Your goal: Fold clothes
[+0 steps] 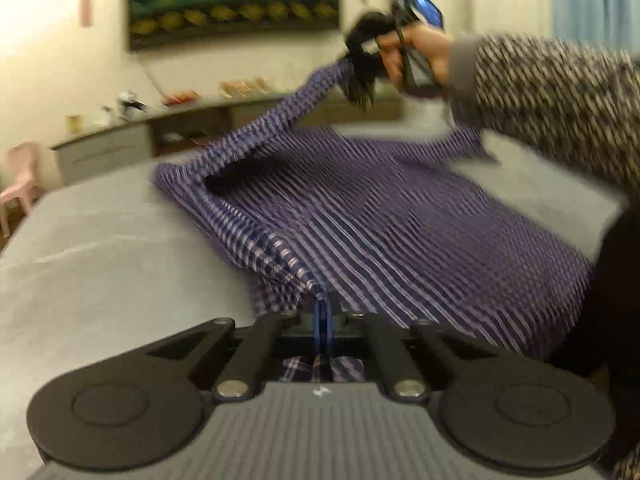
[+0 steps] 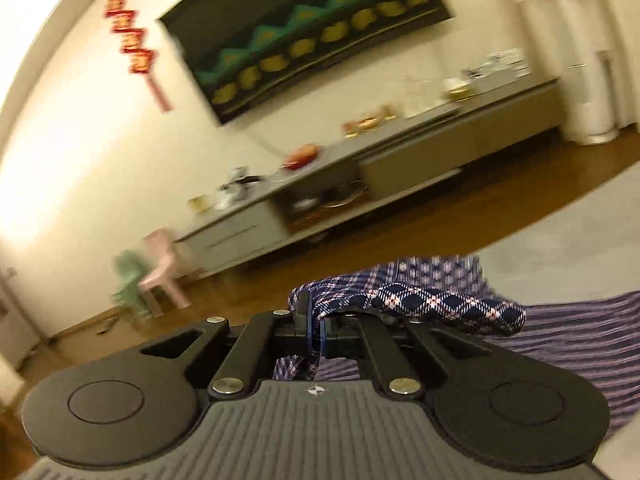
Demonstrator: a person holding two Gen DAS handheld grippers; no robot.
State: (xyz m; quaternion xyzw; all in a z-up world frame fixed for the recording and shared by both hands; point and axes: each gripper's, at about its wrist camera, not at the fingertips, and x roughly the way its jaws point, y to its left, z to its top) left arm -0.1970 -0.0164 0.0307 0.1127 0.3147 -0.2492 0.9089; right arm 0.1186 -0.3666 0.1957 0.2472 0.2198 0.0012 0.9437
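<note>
A blue and white plaid garment (image 1: 340,220) lies spread on a grey bed (image 1: 100,260). My left gripper (image 1: 323,328) is shut on the garment's near edge, low over the bed. My right gripper (image 1: 360,68) shows in the left wrist view, raised at the far side, shut on another corner and pulling the cloth up. In the right wrist view the right gripper (image 2: 316,332) is shut on a bunched plaid fold (image 2: 440,304), with the rest of the garment hanging below to the right.
A long grey sideboard (image 2: 400,168) with small items stands against the far wall under a dark picture (image 2: 312,28). A pink chair (image 2: 164,268) and a green chair (image 2: 132,284) stand on the wood floor. My sleeved arm (image 1: 552,96) crosses the right side.
</note>
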